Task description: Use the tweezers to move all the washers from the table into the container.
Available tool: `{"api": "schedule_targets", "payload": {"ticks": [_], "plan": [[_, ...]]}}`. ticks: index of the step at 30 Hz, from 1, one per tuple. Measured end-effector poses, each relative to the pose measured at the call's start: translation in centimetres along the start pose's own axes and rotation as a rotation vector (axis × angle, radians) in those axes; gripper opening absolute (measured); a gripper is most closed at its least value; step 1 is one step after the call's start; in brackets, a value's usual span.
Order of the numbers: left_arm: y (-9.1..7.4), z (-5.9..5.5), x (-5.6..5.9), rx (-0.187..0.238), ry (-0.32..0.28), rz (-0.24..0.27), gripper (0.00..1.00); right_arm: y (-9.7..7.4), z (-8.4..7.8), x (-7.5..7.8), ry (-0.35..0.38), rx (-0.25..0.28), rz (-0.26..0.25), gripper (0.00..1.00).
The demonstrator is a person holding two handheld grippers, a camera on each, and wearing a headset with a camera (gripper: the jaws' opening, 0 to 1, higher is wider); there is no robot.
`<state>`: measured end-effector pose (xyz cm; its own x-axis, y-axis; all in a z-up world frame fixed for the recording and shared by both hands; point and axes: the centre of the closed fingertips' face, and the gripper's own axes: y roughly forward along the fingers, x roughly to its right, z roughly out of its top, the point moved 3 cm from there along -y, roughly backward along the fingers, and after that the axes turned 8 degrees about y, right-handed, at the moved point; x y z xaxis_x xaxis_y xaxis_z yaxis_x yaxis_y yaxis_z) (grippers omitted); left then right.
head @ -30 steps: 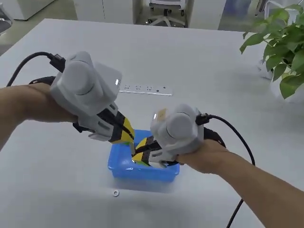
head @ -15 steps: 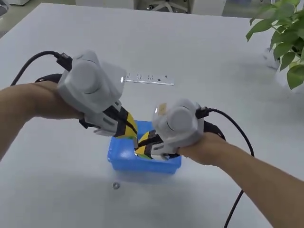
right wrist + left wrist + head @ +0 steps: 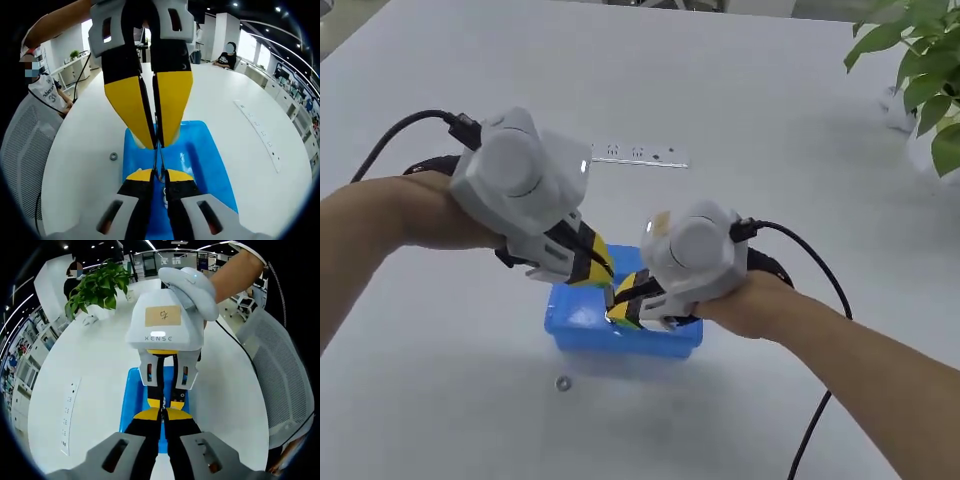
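We see the left gripper (image 3: 588, 262) and right gripper (image 3: 625, 305) jaws narrow, seemingly pinching thin metal tweezers (image 3: 158, 159), the small silver washer (image 3: 563, 382) lying below-left of them.

Glossy blue plastic container (image 3: 620, 342), thin metal tweezers (image 3: 158, 157), metal washer (image 3: 563, 383), smooth matt table (image 3: 770, 130).

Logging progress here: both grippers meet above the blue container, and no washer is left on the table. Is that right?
Not quite: one washer lies on the table beside the blue container, as the head view shows. The left gripper and right gripper do meet above it.
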<state>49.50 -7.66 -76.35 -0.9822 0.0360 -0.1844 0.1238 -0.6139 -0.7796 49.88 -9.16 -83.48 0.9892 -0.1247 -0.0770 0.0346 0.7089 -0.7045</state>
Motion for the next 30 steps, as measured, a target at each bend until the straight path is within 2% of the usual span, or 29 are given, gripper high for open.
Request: {"api": "schedule_targets", "payload": {"ticks": [6,13,20,30], "plan": [[0.0,0.1,0.2,-0.004,0.008,-0.003,0.06,-0.1,0.1,-0.2,-0.012,-0.002,-0.004,0.12],[-0.7,0.8,0.2,0.001,0.018,0.003,0.06,-0.6,0.8,-0.3,-0.023,0.012,-0.017,0.11],[-2.0,1.5,0.5,0.006,0.030,0.016,0.06,-1.4,2.0,-0.8,-0.033,0.041,-0.032,0.11],[-4.2,2.4,1.6,-0.001,0.047,0.020,0.05,-2.5,3.6,-2.3,-0.057,0.068,-0.036,0.11]]}}
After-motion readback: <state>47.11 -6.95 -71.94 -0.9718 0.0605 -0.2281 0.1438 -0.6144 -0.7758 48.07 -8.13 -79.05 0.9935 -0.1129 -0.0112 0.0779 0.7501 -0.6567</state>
